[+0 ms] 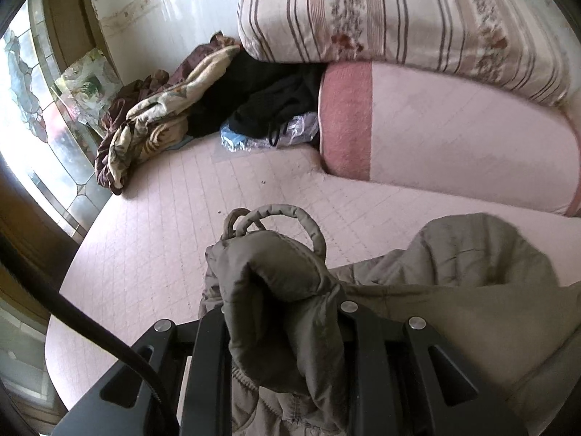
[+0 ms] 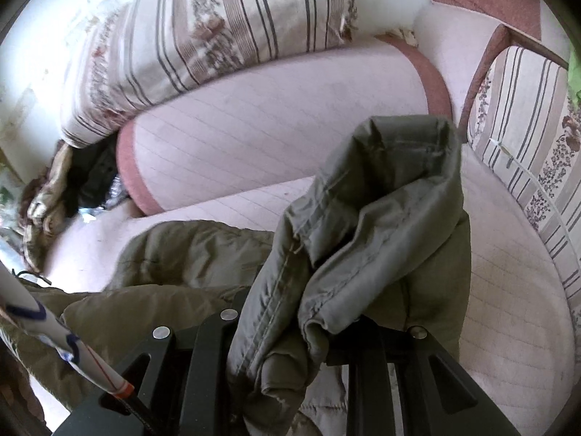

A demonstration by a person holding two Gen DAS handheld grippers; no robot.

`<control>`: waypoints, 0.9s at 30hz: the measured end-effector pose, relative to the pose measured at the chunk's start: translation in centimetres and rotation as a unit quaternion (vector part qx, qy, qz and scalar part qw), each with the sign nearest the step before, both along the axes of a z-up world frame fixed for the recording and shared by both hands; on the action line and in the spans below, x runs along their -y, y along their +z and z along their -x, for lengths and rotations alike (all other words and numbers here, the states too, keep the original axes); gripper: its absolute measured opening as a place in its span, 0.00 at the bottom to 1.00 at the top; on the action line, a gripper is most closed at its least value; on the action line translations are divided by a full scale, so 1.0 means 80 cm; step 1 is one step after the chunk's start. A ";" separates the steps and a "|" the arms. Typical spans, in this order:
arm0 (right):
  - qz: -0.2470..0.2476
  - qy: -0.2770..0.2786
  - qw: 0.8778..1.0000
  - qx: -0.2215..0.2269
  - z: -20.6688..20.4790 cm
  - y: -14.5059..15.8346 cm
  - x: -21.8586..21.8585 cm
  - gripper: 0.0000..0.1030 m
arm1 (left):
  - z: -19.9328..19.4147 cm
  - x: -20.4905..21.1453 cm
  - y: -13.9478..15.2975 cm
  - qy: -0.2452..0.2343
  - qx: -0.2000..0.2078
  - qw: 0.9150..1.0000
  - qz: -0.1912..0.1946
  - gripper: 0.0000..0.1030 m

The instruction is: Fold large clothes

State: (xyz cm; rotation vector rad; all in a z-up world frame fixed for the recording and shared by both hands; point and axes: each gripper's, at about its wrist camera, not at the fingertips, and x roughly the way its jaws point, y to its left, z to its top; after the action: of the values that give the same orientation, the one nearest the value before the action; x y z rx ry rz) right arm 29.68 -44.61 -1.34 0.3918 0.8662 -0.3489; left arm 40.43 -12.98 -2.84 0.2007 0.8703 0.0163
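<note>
1. Pink quilted bed, striped cushions behind.
2. Left gripper clamped on olive jacket fold.
3. Right gripper clamped on another bunch; the rest sags between them onto the bed.

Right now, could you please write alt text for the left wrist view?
The left gripper is clamped on a bunched fold of an olive padded jacket above a pale pink quilted cover. Behind lie a pink bolster, a striped cushion and crumpled clothes.

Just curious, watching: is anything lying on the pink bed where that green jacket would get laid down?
Nothing visible. Both grippers already grip the jacket, and the bed ahead looks bare; the crumpled clothes sit far back.
</note>
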 end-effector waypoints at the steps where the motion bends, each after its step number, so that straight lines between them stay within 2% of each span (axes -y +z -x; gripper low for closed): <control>1: 0.002 -0.003 1.000 -0.005 -0.007 -0.007 0.001 0.23 | -0.005 0.002 -0.007 0.003 -0.003 1.000 -0.004 0.20; 12: -0.004 -0.030 0.999 -0.044 -0.052 -0.076 0.017 0.25 | -0.045 0.032 -0.085 0.013 -0.011 0.998 -0.061 0.24; 18: -0.012 -0.038 0.998 -0.054 -0.060 -0.104 0.025 0.27 | -0.057 0.028 -0.102 0.025 -0.025 0.999 -0.038 0.28; 20: -0.014 -0.044 0.998 -0.051 -0.059 -0.106 0.026 0.29 | -0.059 0.020 -0.099 0.025 -0.039 0.999 -0.017 0.30; 22: -0.020 -0.043 0.998 -0.047 -0.060 -0.103 0.026 0.34 | -0.055 0.001 -0.080 0.023 -0.057 0.998 0.027 0.35; 23: -0.034 -0.043 0.998 -0.035 -0.055 -0.096 0.029 0.36 | -0.051 -0.007 -0.070 0.021 -0.056 0.997 0.049 0.41; 25: -0.071 -0.046 0.996 -0.002 -0.040 -0.082 0.036 0.59 | -0.035 -0.031 -0.039 0.010 -0.051 0.992 0.114 0.52; 26: -0.086 -0.051 0.995 0.013 -0.035 -0.076 0.039 0.64 | -0.026 -0.041 -0.023 0.000 -0.049 0.988 0.145 0.57; 27: -0.096 -0.059 0.993 0.028 -0.027 -0.067 0.043 0.75 | -0.016 -0.051 -0.007 -0.009 -0.045 0.984 0.171 0.65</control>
State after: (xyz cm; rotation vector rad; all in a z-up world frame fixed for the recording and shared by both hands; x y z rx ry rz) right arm 31.81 -48.07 -6.73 0.6307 0.8259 -0.3637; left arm 41.70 -8.94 -3.43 -0.1139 0.9467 -0.1586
